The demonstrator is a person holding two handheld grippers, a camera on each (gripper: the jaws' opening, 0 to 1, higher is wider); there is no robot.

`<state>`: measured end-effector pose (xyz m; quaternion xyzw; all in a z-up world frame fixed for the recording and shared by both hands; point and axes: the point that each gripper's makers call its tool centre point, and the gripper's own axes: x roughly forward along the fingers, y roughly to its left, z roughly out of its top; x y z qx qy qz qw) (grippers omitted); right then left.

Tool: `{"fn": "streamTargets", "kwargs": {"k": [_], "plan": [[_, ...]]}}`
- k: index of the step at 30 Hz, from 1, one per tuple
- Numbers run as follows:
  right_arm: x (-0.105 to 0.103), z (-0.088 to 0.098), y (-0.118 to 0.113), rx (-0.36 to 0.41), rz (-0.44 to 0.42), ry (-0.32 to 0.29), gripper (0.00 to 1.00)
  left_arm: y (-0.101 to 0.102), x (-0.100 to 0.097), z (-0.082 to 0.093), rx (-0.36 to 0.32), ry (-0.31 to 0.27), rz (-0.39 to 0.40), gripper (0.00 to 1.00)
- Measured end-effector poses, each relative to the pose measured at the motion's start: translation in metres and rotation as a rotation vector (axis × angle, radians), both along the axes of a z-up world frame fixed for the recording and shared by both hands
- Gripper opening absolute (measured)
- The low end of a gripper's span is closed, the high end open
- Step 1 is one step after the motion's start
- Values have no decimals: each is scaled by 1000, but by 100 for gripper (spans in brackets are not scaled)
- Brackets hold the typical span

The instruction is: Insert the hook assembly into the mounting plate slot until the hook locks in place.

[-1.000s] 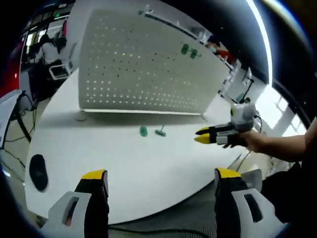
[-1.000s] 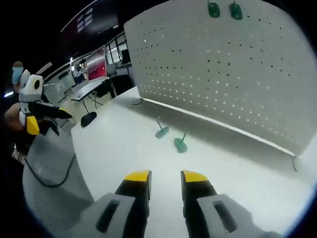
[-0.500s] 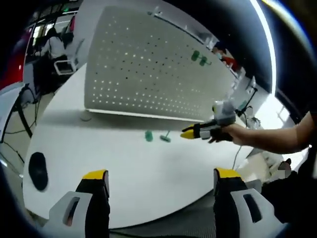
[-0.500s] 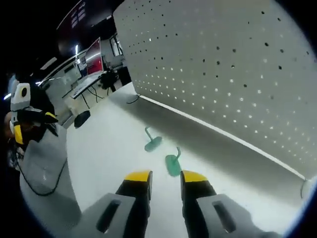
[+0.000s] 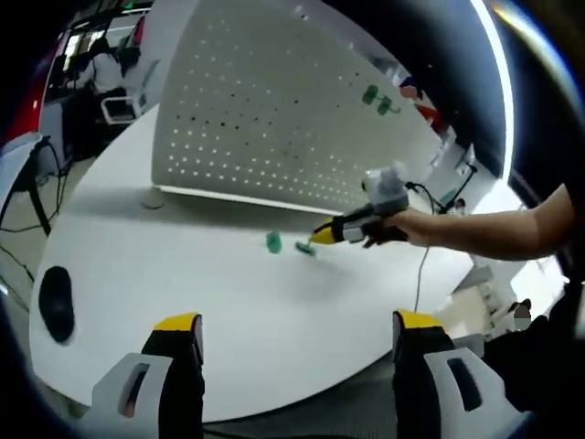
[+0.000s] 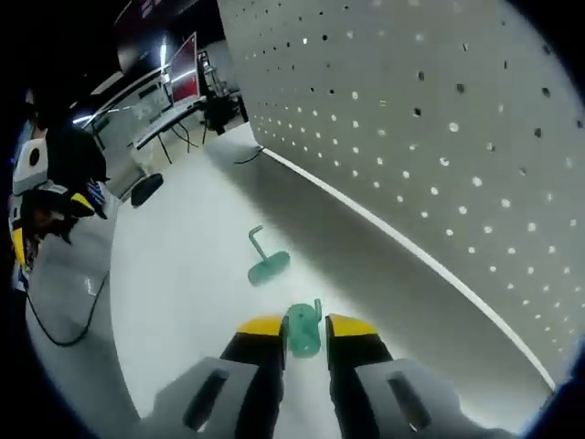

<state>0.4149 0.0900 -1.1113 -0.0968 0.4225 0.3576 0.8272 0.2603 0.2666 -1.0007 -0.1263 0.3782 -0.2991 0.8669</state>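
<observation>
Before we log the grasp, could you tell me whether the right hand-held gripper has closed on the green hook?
Cannot tell: the right hand-held gripper has its jaws on either side of the green plastic hook, but contact is unclear.

We see bright, even light on the white round table (image 5: 228, 302); glare from a ceiling light strip (image 5: 494, 64); fisheye edges bend, slightly soft.

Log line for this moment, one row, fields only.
phase: reach | right gripper: jaws astride near green hook, grip unconfirmed | second hook: loose on table | left gripper: open, idle | pegboard: upright
</observation>
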Motion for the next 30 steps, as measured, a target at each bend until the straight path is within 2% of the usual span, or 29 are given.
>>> {"fn": "streamTargets", "kwargs": {"k": [2, 3, 4, 5, 8, 10, 13, 16, 19, 21, 23, 24, 25, 26, 27, 28, 29, 30], "plan": [[5, -2, 1, -14, 1, 10, 14, 2, 0, -1, 12, -5, 2, 84], [9, -3, 0, -61, 51, -29, 14, 4, 0, -3, 36, -13, -6, 84], [8, -4, 2, -63, 69, -25, 13, 5, -1, -4, 58, -16, -15, 84], [3, -7, 5, -67, 101, 5, 12, 6, -2, -6, 75, -19, -23, 85], [4, -10, 8, -58, 111, 22, 3, 7, -3, -8, 83, -13, -28, 84], [6, -6, 8, -56, 96, 9, 2, 7, -4, -8, 75, -11, -20, 84], [4, -4, 14, -32, 119, 8, 0, 8, -5, -8, 72, -5, -14, 84], [7, -3, 9, -32, 70, 20, 0, 12, -3, -9, 88, -9, 7, 88], [8, 4, 11, 64, -41, 53, 0, 13, -2, -6, 80, -11, 12, 85], [8, 11, 7, 68, -55, 31, 0, 14, -1, -5, 79, -15, 15, 86], [12, 24, 4, 62, -61, -49, 0, 13, 0, -4, 79, -18, 13, 86], [16, 36, 6, 113, -100, -83, 0, 13, 0, -3, 78, -20, 12, 85], [22, 58, 11, 238, -180, -101, 0, 12, 1, -3, 75, -22, 13, 85], [24, 71, 12, 302, -223, -108, 0, 11, 1, -3, 71, -20, 14, 84], [29, 88, 9, 336, -262, -144, 0, 8, 1, -3, 63, -15, 11, 84], [31, 93, 7, 333, -265, -164, 0, 5, 2, -3, 51, -11, 7, 84], [33, 107, 4, 325, -266, -213, 0, 0, 3, -2, 33, -7, 0, 84], [33, 116, 4, 336, -273, -231, 0, -3, 4, -2, 28, -5, -2, 84]]}}
